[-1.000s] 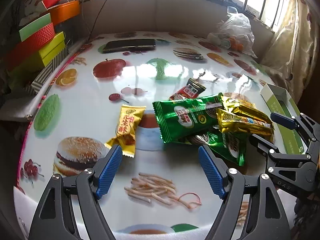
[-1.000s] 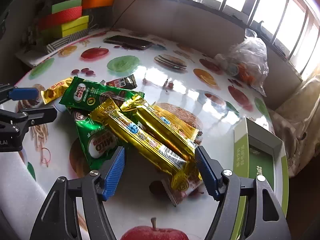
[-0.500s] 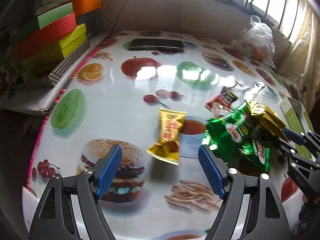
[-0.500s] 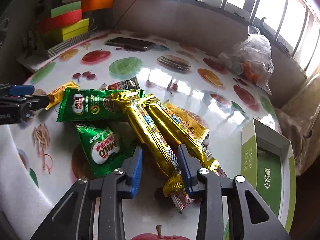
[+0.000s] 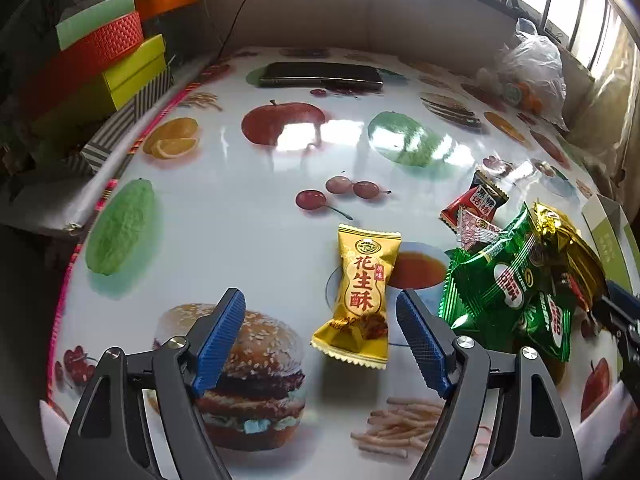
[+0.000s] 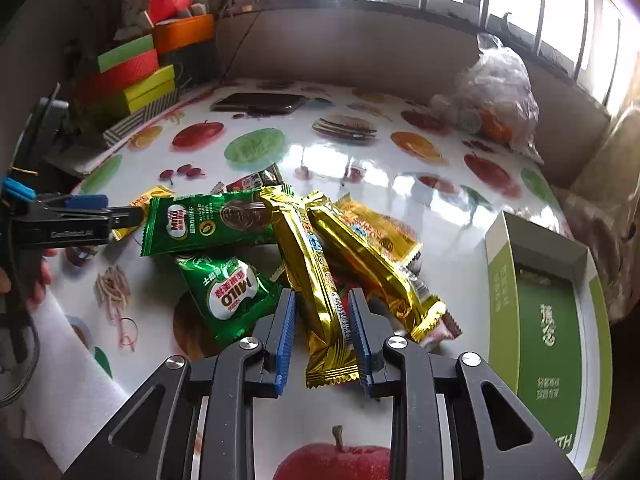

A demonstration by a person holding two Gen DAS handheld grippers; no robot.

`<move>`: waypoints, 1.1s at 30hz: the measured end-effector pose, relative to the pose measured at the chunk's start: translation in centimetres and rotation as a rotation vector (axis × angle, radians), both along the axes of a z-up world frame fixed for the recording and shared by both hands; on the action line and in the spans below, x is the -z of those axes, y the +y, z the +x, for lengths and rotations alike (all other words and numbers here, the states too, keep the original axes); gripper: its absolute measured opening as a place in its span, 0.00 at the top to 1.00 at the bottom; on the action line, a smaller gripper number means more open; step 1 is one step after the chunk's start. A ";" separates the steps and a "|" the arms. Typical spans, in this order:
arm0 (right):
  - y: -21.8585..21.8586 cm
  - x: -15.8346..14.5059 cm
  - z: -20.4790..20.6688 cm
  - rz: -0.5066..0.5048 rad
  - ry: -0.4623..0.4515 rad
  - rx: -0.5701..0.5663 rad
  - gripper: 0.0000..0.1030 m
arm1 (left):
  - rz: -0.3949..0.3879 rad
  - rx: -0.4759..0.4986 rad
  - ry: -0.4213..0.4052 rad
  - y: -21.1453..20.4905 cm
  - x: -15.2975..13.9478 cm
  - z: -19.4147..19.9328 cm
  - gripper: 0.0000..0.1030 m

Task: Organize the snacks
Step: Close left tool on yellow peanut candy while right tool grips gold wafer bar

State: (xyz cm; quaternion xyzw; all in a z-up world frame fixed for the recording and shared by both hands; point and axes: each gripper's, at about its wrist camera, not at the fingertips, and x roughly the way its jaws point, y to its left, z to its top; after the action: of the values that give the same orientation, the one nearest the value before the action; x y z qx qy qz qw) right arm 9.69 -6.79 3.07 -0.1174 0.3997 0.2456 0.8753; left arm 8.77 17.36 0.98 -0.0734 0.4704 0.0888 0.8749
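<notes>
In the right wrist view, I have the right gripper [image 6: 322, 334] clamped on the gold bar [image 6: 314, 280] at lower centre, long axis running up-frame. Left gripper [image 5: 320, 340] open, yellow candy [image 5: 362, 294] lengthwise between its fingers.

Lay scattered in a loose heap on the glossy fruit-printed surface [image 6: 360, 168]. Yellow peanut candy packet [image 5: 362, 292], sealed, lengthwise and apart from the heap, near end lifted slightly. Long green Milo bar [image 6: 208, 224] flat and crosswise; shorter green Milo pouch [image 6: 230, 292] just below it, upside down. Two gold foil bars side by side atop the pile: nearer gold bar [image 6: 316, 280] pinched between blue tongs pads, second gold bar [image 6: 372, 268] slanting beside it. Small red-black sachet [image 5: 476, 202] at the far edge.
</notes>
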 end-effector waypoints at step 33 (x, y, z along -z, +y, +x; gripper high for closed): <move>-1.0 -0.5 -1.3 0.075 0.026 0.028 0.77 | 0.009 0.032 -0.065 -1.7 -2.1 -1.6 0.68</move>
State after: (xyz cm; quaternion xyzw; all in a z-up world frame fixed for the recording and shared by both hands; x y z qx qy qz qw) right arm 8.36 -7.79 3.56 -0.0755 0.4030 0.2496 0.8773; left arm 7.13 15.68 3.13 -0.0646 0.4424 0.0745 0.8914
